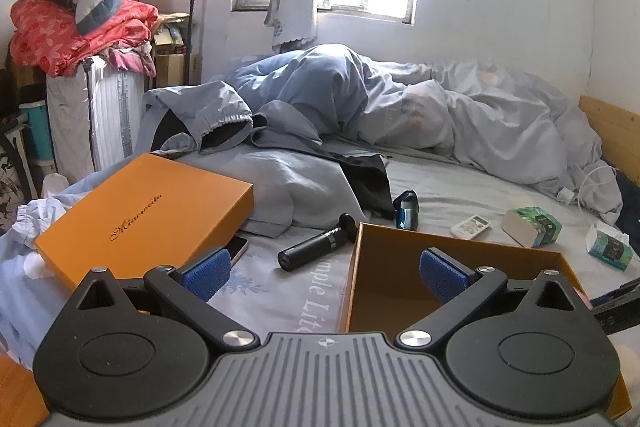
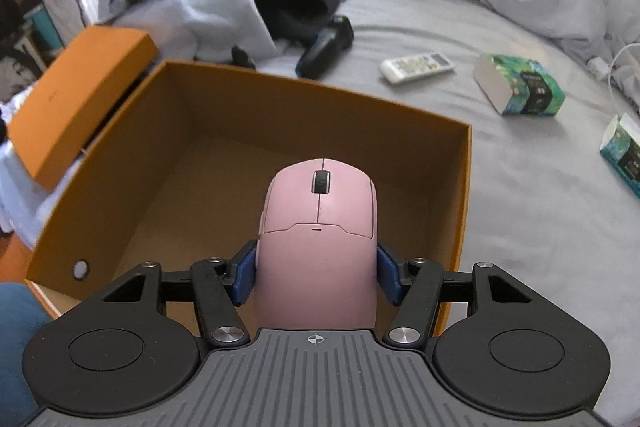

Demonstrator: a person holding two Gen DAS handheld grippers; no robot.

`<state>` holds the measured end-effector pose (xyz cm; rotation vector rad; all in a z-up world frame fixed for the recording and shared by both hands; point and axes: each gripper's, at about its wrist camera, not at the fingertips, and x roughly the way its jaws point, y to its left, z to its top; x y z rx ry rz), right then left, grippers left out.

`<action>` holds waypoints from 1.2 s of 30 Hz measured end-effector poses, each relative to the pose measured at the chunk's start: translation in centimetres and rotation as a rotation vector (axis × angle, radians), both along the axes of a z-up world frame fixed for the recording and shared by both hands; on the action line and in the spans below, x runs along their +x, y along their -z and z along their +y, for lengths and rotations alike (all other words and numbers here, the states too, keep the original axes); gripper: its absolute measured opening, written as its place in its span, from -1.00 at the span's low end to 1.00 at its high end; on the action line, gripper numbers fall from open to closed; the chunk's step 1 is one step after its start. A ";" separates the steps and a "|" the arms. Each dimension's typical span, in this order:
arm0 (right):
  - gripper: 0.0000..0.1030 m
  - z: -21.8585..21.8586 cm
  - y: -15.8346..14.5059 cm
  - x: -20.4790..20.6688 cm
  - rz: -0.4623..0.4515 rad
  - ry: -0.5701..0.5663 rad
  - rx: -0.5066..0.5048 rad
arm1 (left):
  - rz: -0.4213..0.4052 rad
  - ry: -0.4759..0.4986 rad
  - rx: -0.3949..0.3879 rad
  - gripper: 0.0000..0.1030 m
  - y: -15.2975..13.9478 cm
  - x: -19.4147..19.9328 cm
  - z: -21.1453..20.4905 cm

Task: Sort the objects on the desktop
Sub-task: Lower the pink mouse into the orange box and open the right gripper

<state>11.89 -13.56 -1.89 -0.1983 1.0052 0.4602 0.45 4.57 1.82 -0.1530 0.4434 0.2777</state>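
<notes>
- The orange lid (image 1: 144,215) lies off to the left on the bed (image 2: 520,227), tilted on rumpled cloth; set aside like that, it leaves the box mouth free for dropping things in.
- A phone (image 1: 239,248) peeks out from under the lid's near edge, partly hidden.
- My left fingers (image 1: 324,273) are spread wide with nothing between the blue pads (image 1: 206,273); I judge this hand is waiting its turn, hovering low by the box's left wall.
- The black cylinder tool (image 1: 318,242) lies flat on the bed just beyond the box's far left corner, and the dark blue gadget (image 1: 406,209) lies a little farther back.
- The orange box (image 2: 460,211) sits open on the bed; what I see of its floor is bare.
- My right fingers (image 2: 318,273) are clenched on the pink mouse (image 2: 318,227), pads pressing its two flanks near the back, wheel end pointing forward. I hold it over the box's near side, above the floor, so a release should drop it inside.
- The white remote (image 2: 418,67) lies on the bed beyond the box's far right corner.
- Two green tissue packs (image 2: 520,89) lie well to the right, not yet sorted.
</notes>
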 end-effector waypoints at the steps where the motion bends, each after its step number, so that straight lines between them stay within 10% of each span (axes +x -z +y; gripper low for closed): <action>1: 0.22 0.2 0.4 0.1 0.008 0.002 -0.011 | 0.000 0.000 -0.001 1.00 0.0 0.0 0.0; 12: 0.23 2.3 4.1 1.1 0.099 0.010 -0.183 | 0.009 0.000 -0.012 1.00 0.2 0.2 0.2; 36: 0.23 4.6 8.0 1.3 0.227 -0.027 -0.215 | 0.025 -0.001 -0.023 1.00 0.6 0.4 0.7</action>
